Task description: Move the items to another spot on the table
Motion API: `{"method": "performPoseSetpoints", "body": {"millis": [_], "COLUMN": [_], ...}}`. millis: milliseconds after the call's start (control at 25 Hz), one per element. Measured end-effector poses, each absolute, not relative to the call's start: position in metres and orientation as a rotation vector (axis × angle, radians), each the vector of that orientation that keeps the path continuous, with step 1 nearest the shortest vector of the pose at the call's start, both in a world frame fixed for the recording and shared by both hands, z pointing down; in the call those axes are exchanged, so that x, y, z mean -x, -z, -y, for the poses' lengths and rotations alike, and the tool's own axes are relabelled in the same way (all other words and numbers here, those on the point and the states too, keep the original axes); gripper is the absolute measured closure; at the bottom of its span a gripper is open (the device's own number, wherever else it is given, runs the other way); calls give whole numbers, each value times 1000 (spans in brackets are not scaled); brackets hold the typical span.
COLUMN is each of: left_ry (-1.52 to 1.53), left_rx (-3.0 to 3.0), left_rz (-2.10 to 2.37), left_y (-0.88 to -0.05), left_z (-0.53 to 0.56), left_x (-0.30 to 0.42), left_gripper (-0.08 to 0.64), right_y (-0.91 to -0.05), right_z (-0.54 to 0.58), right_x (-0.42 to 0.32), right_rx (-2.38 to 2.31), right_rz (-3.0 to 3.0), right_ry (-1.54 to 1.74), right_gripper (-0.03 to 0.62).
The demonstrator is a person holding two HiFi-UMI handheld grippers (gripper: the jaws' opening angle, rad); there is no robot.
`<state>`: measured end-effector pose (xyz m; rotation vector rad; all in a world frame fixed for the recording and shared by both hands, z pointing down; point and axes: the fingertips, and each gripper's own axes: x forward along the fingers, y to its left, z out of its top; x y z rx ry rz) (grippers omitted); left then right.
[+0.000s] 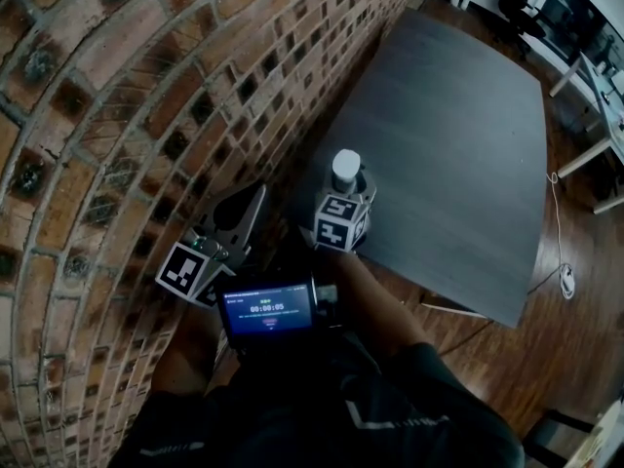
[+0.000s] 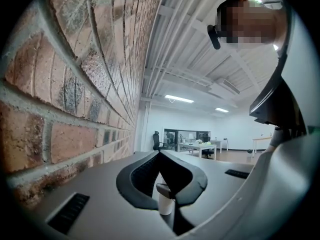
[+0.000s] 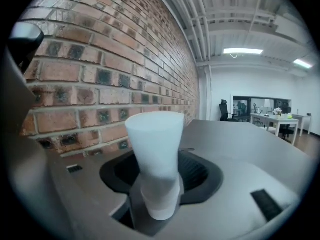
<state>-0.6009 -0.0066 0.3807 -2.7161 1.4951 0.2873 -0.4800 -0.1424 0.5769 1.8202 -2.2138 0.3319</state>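
Observation:
A white cup (image 1: 345,167) stands upright on the dark grey table (image 1: 448,135), near its edge by the brick wall. My right gripper (image 1: 353,185) is at the cup with a jaw on either side. In the right gripper view the cup (image 3: 154,144) fills the middle of the right gripper (image 3: 160,160), with a dark gap showing between it and each pad. My left gripper (image 1: 255,200) hangs beside the wall, left of the cup, with its tips together. In the left gripper view the left gripper (image 2: 160,152) is shut and holds nothing.
The brick wall (image 1: 117,115) runs along the table's left side, close to both grippers. Beyond the table's right edge is wooden floor (image 1: 575,213) with a cable (image 1: 563,261). Far desks and an office chair (image 3: 226,111) stand across the room.

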Motion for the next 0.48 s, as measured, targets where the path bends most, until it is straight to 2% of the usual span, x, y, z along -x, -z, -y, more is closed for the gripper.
{"method": "performPoseSetpoints", "body": {"millis": [480], "left_ry": [-334], "left_rx": [2739], "left_rz": [-1459], "left_y": [-349], "left_z": [-1], "left_x": [593], "left_gripper": [557], "right_y": [-532], "right_z": [111], "right_x": [457], "right_rx": [-1707], "right_rz": [2332], "right_ry": [-310], "right_gripper": [376]}}
